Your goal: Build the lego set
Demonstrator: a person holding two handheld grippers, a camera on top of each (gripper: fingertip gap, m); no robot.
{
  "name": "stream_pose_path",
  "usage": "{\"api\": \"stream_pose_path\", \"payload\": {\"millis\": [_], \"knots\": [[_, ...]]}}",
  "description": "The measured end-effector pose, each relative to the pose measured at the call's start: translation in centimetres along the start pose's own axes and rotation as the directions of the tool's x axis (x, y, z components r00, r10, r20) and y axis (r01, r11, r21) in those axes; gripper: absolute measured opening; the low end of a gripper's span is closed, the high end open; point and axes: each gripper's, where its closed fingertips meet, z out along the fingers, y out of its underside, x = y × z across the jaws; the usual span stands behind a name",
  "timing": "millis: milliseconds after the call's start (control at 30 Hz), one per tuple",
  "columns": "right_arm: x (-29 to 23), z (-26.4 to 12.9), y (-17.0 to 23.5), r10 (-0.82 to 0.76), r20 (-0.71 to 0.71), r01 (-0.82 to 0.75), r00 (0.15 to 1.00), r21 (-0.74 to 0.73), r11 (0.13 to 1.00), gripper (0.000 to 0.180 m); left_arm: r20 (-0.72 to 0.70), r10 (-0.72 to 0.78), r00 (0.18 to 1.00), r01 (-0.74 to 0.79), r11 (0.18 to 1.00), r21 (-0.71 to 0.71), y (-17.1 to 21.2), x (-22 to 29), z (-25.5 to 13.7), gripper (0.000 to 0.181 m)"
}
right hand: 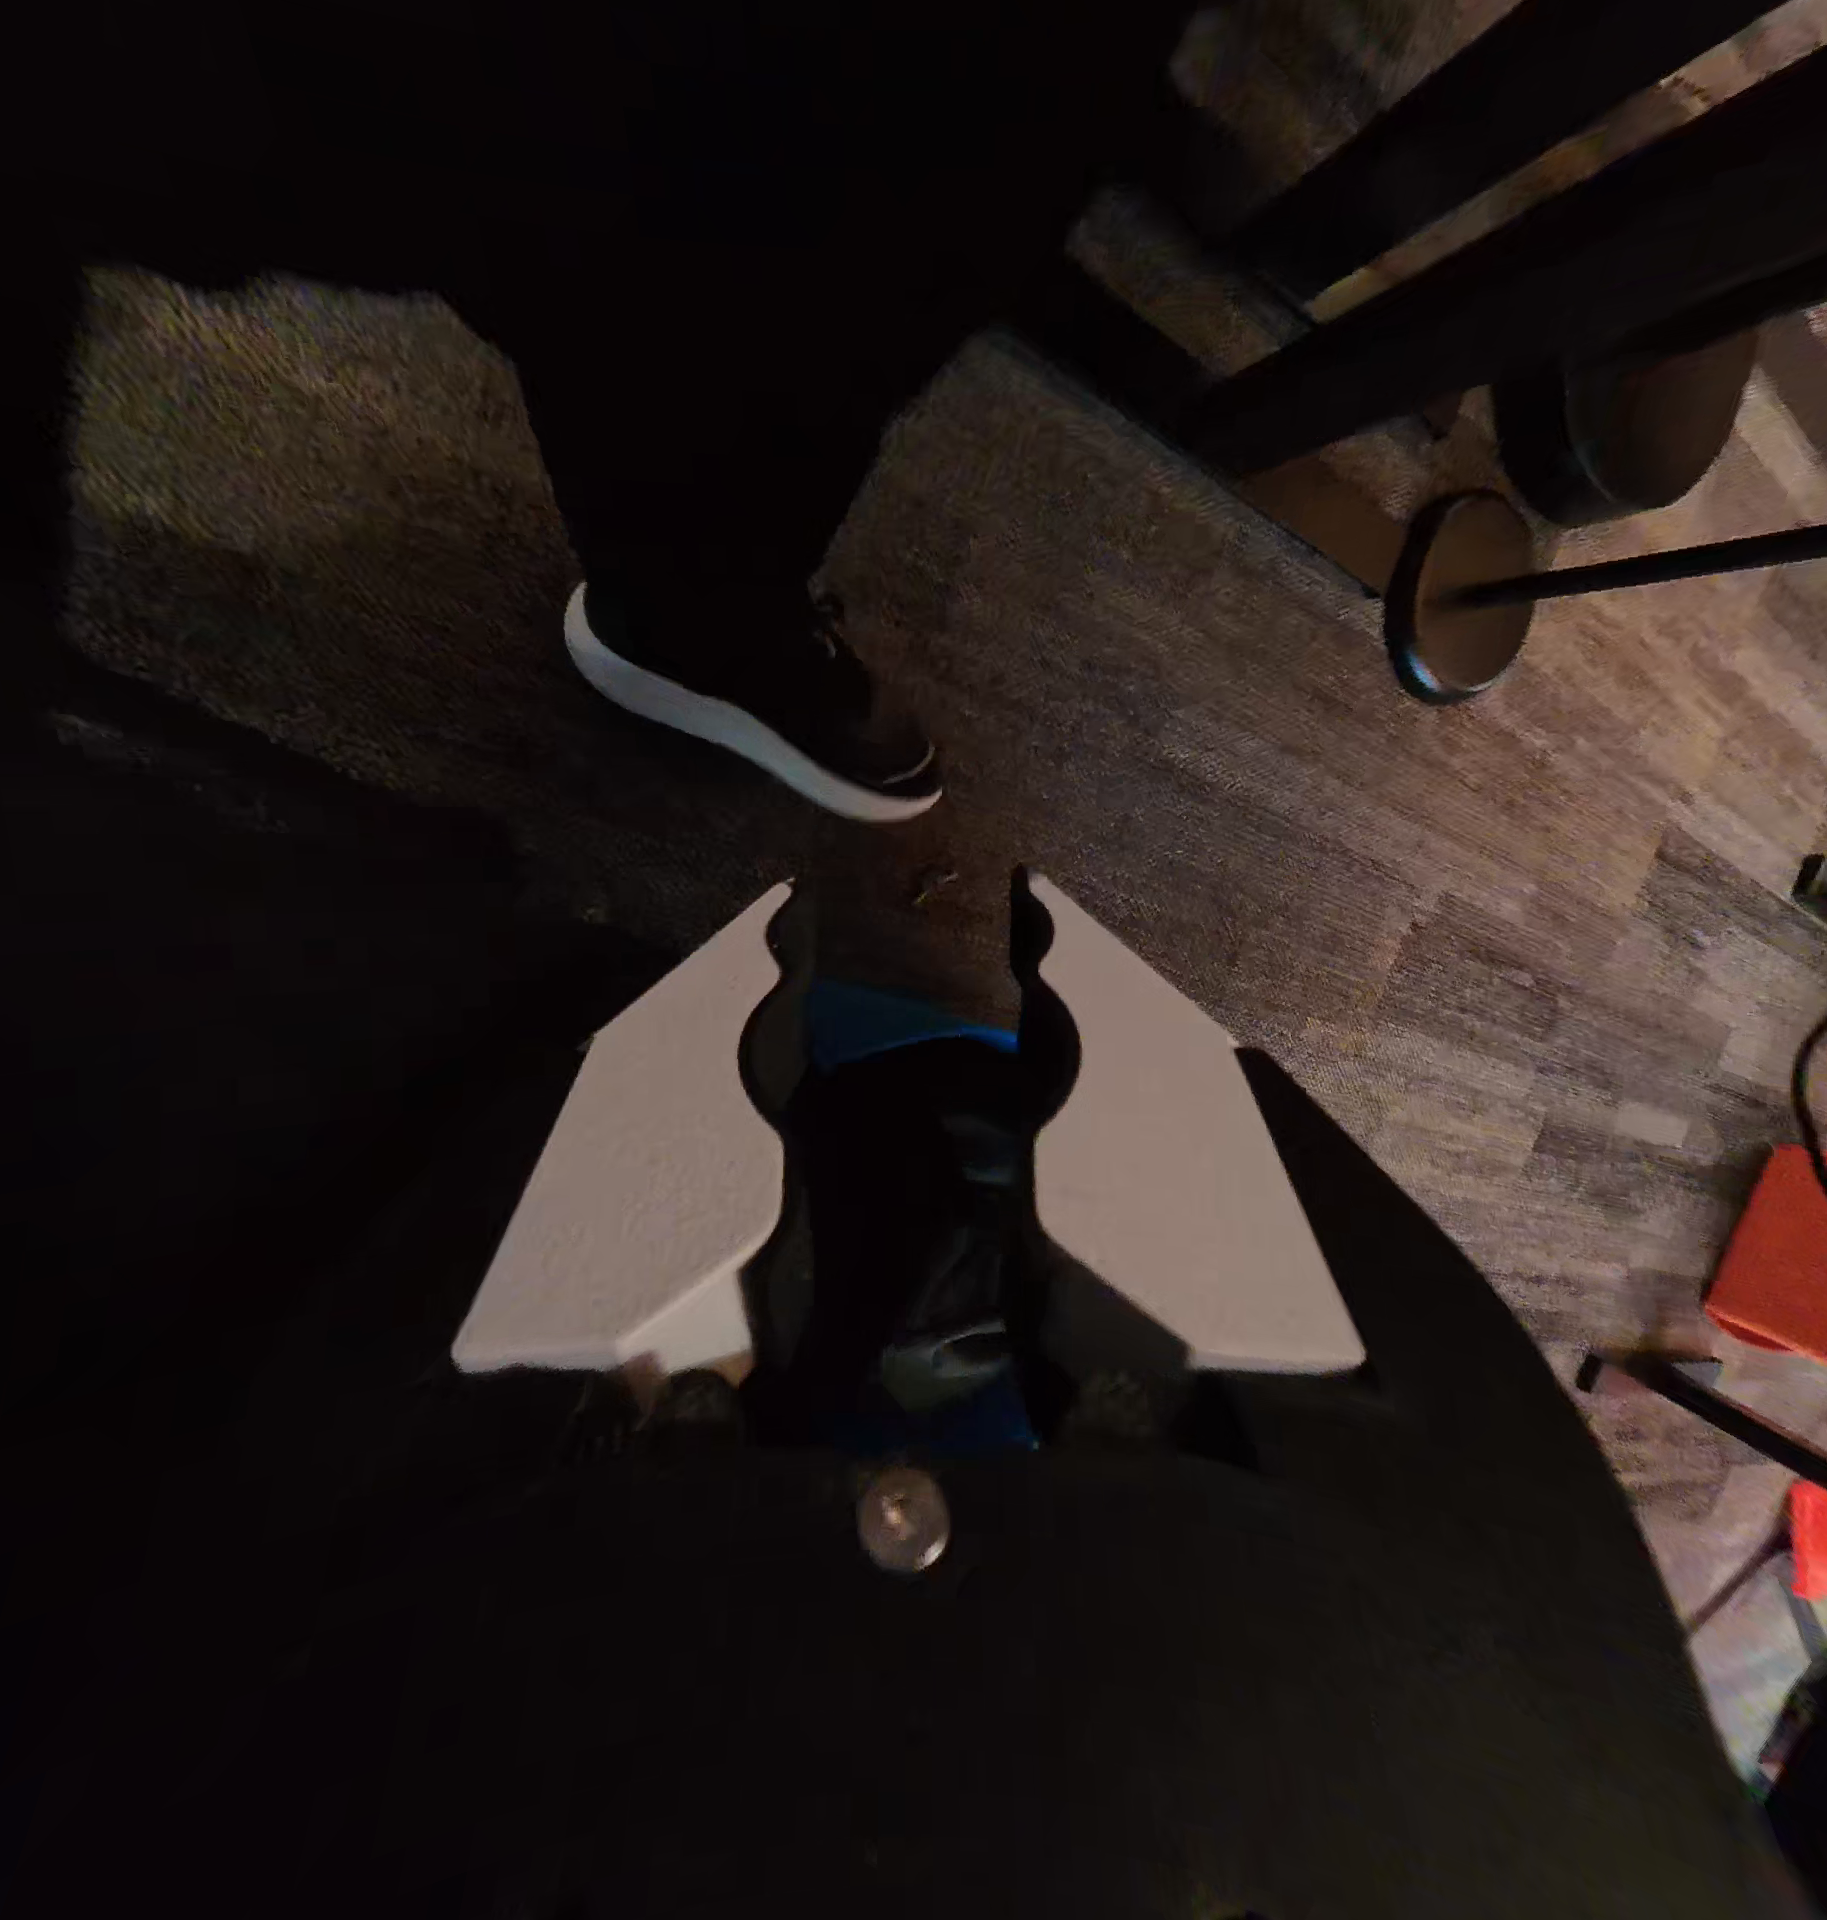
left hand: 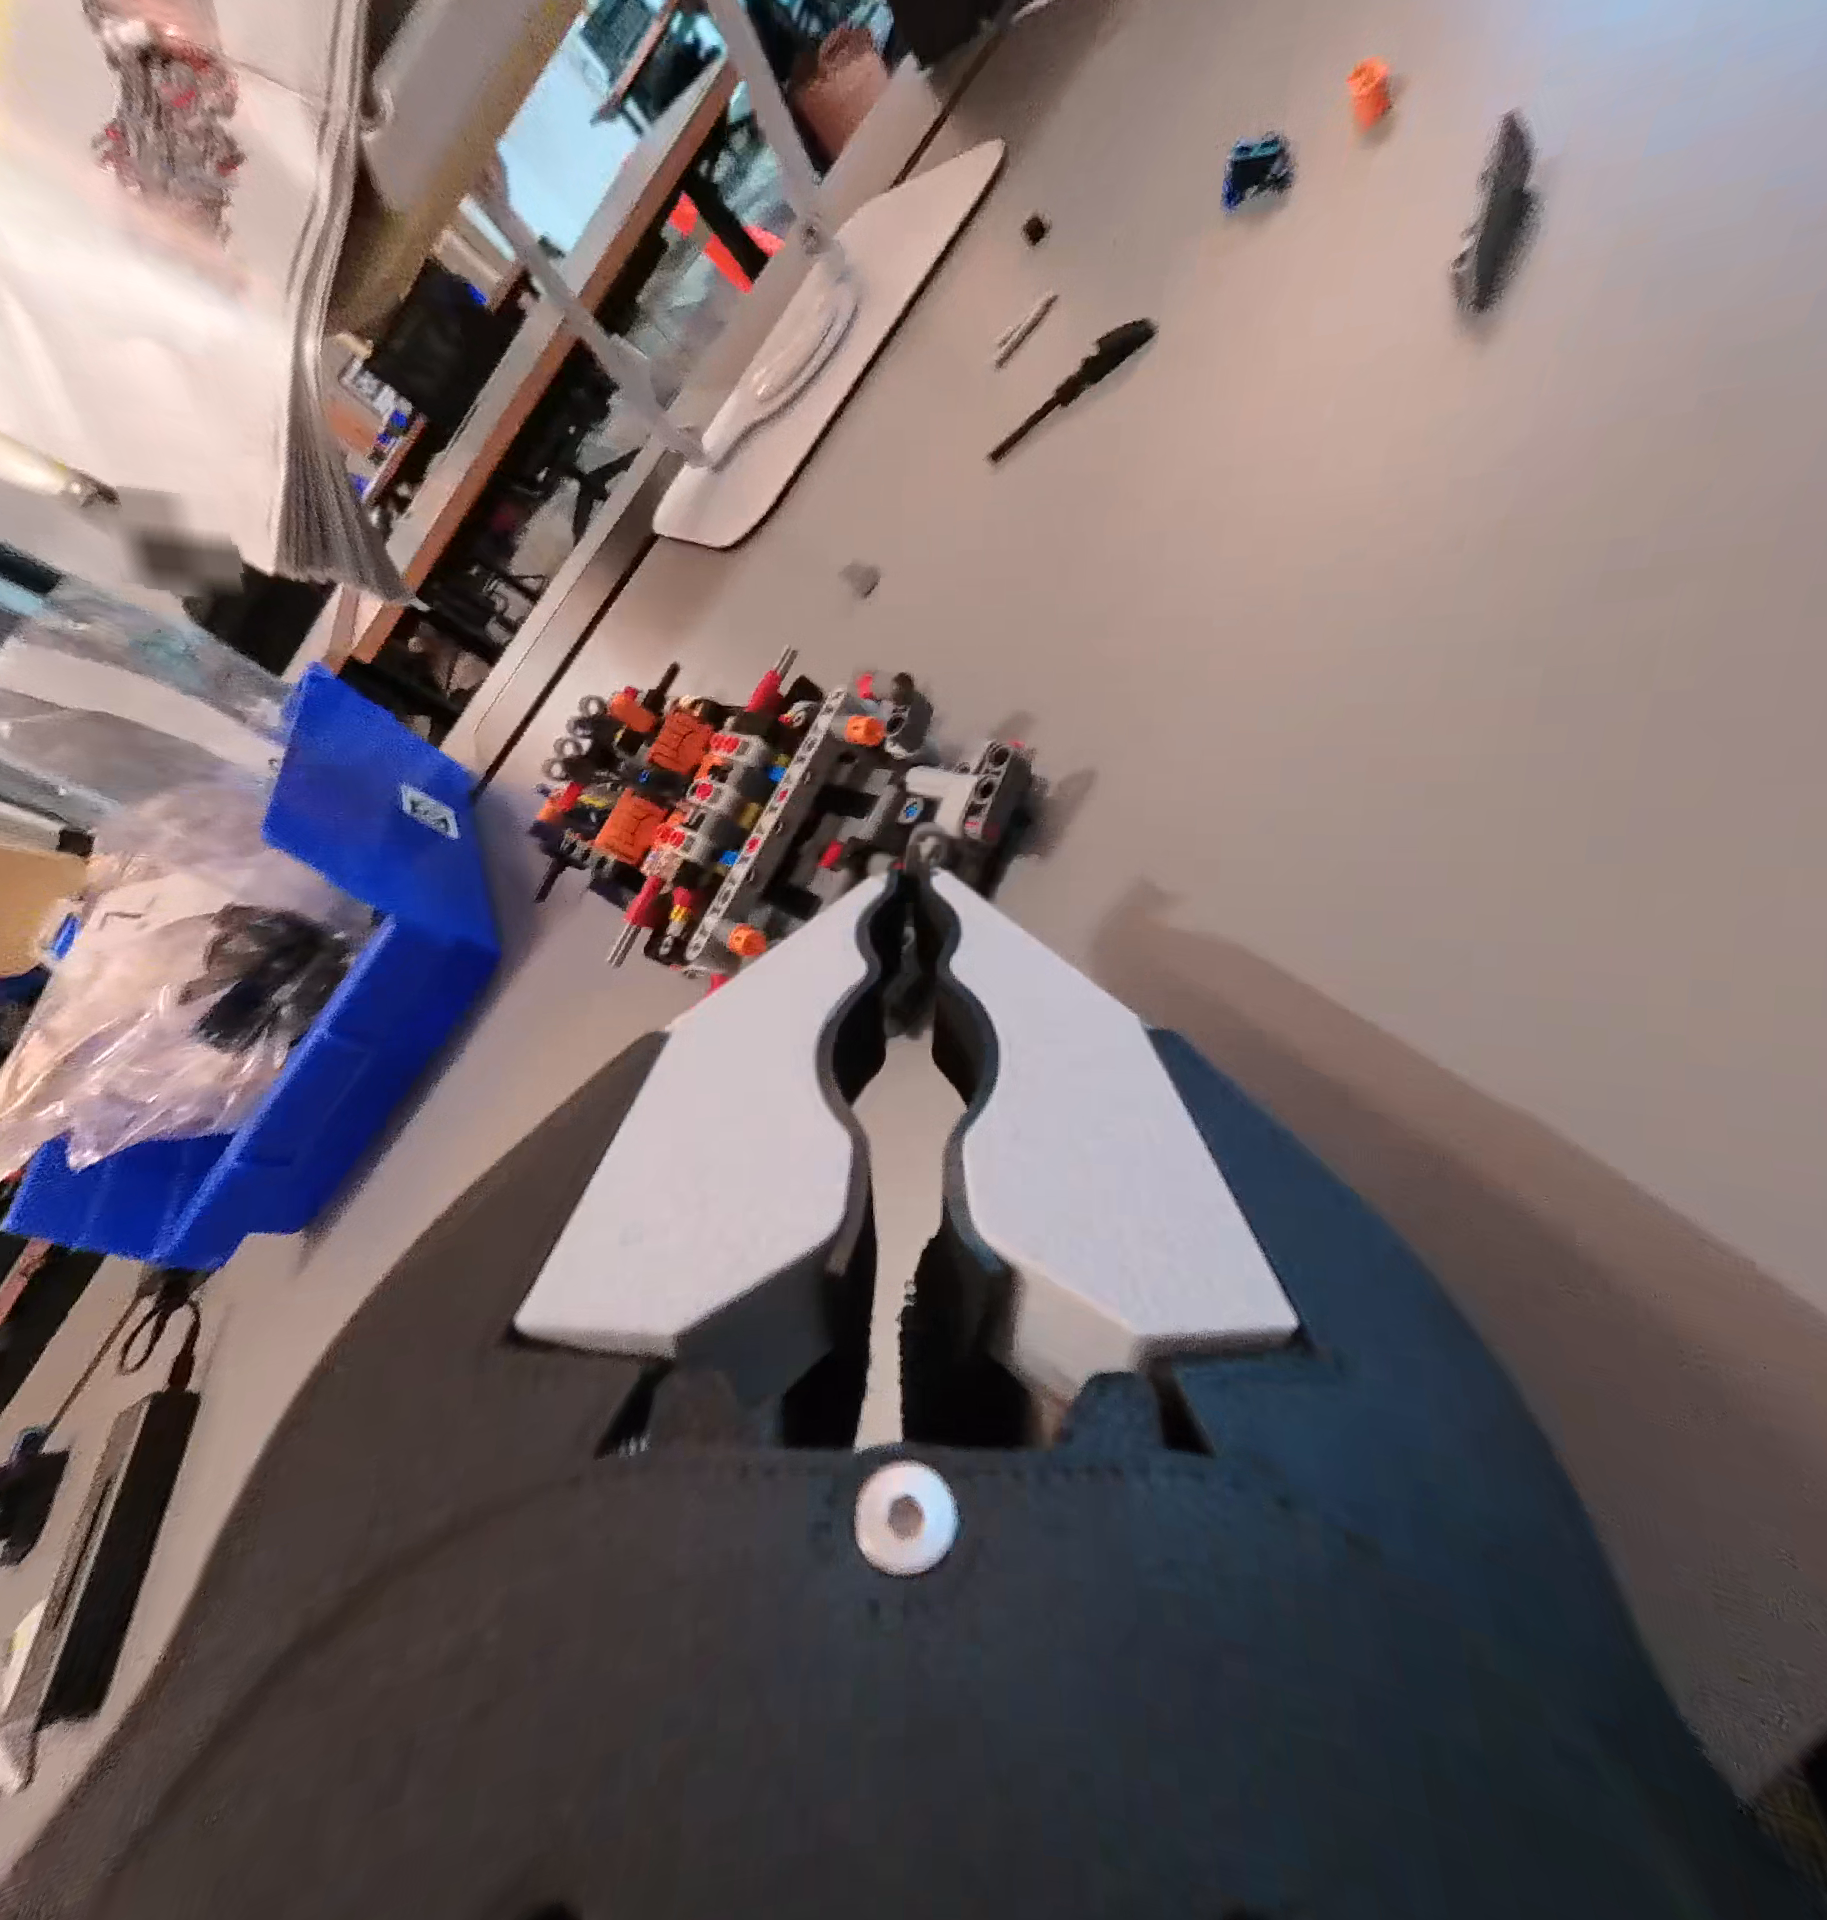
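The partly built lego model point(left hand: 774, 821), grey with orange, red and black parts, stands on the pale table point(left hand: 1408, 727) in the left wrist view. My left gripper point(left hand: 914, 883) is shut, with its tips right at the model's near right end. A small grey part shows just past the tips; I cannot tell if it is held. My right gripper point(right hand: 909, 894) points down at a dim carpet floor point(right hand: 1200, 779), with its fingers apart. A blue and black shape point(right hand: 888, 1023) shows between its fingers; I cannot tell what it is or whether it is held.
Loose pieces lie on the far table: an orange piece point(left hand: 1368, 91), a blue piece point(left hand: 1257, 171), a dark long piece point(left hand: 1498, 213) and a black axle point(left hand: 1075, 387). A blue bin point(left hand: 389, 831) with plastic bags point(left hand: 182, 997) stands left of the model. A person's shoe point(right hand: 753, 717) and dark furniture legs point(right hand: 1460, 592) show below. The left gripper's tips are roughly 30 cm from the right gripper's. The right gripper is farther from the dark long piece point(left hand: 1498, 213), some 25 cm, than the left, some 20 cm.
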Motion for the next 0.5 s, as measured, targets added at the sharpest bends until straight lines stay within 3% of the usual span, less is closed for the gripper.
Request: {"api": "stream_pose_path", "payload": {"millis": [67,200,300,400,500], "knots": [[-0.3,2.8,0.4,-0.017,0.045,0.017,0.999,-0.021,1.000,0.037,0.034,0.003,0.999,-0.003,1.000,-0.007,0.1,-0.4,0.1,0.000],[-0.9,11.3,2.9,0.112,0.202,-0.103,0.973,-0.055,0.993,0.042,0.108,-0.025,0.994,0.025,1.000,-0.005,0.4,-1.8,-0.2,0.000],[-1.6,19.9,5.7,0.374,0.318,-0.364,0.871,-0.095,0.927,0.044,0.162,-0.102,0.982,0.098,0.995,0.032,0.3,-3.3,-0.8,0.000],[-0.8,28.3,8.6,0.704,0.357,-0.697,0.614,-0.172,0.696,0.041,0.181,-0.234,0.955,0.217,0.970,0.110,0.3,-5.2,-1.8,0.000],[1.2,36.1,12.5,0.889,0.289,-0.882,0.354,-0.212,0.420,0.044,0.150,-0.401,0.904,0.362,0.903,0.229,0.3,-7.4,-3.2,0.000]]}}
